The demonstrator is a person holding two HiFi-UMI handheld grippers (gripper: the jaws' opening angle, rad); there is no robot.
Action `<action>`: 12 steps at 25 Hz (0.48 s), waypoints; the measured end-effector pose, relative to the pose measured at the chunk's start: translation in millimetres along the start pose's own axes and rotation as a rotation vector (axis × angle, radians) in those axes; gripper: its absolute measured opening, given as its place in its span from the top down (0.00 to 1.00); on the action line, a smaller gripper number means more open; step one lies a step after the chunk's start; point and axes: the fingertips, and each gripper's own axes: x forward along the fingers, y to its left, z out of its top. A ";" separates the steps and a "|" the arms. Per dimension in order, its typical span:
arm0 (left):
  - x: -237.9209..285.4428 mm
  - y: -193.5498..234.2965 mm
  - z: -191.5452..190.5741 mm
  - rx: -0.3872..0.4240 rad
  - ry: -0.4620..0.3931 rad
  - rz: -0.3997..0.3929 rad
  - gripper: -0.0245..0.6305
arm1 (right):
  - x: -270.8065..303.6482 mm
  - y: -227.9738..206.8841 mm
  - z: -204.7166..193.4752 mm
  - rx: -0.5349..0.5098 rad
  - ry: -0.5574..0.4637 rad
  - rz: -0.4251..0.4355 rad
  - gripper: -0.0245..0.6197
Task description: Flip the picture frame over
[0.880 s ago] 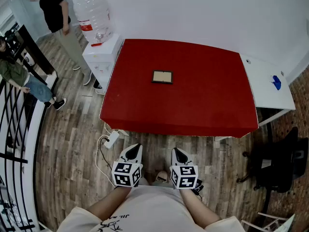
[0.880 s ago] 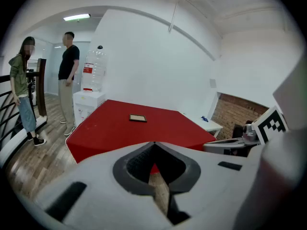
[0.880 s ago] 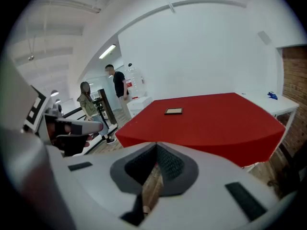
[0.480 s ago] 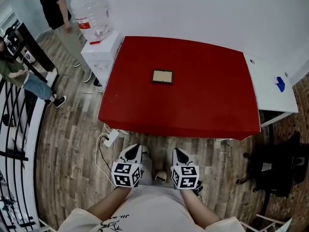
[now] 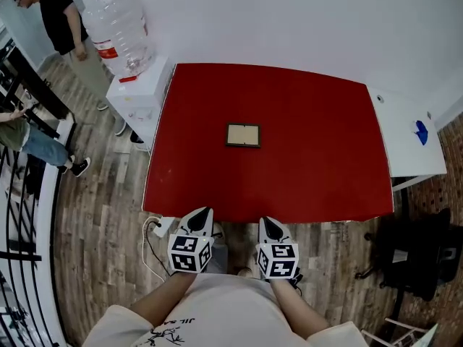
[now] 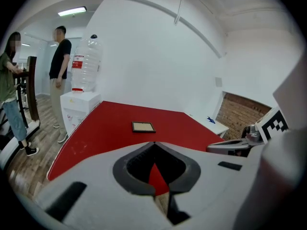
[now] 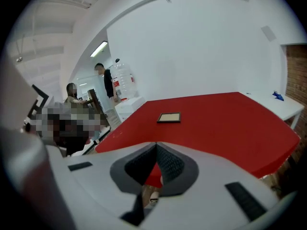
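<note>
Since the earlier head view, the red tabletop (image 5: 318, 157) has drawn closer to the person, so its near edge now lies just beyond both tong tips. The picture frame (image 5: 243, 135) sits lower in the view but on the same spot of the tabletop.

In the head view, the frame lies flat left of the tabletop's centre, well apart from both tongs. A pale panel inside a dark rim faces up. Its long axis runs left to right, parallel to the near edge. The left tongs (image 5: 202, 215) and right tongs (image 5: 268, 225) are held side by side, pointing toward the far side. A water bottle (image 5: 119, 31) stands on a white cabinet (image 5: 137, 92) at the far left.

In the left gripper view, the left tongs (image 6: 154, 144) are clenched with nothing between them. The picture frame (image 6: 143, 127) lies ahead on the tabletop (image 6: 100, 133), slightly left of the tips.

In the right gripper view, the right tongs (image 7: 156, 145) are likewise clenched and empty. The picture frame (image 7: 169, 117) lies ahead on the tabletop (image 7: 230, 119), its long side crosswise.
</note>
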 end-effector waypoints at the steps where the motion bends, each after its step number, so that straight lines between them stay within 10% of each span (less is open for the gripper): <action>1: 8.3 8.8 9.4 0.007 -0.001 -0.004 0.95 | 10.2 0.7 9.2 0.000 -0.003 -0.005 0.95; 12: 70.7 46.6 63.4 0.031 0.025 -0.073 0.95 | 78.1 -2.0 77.7 0.003 -0.019 -0.047 0.95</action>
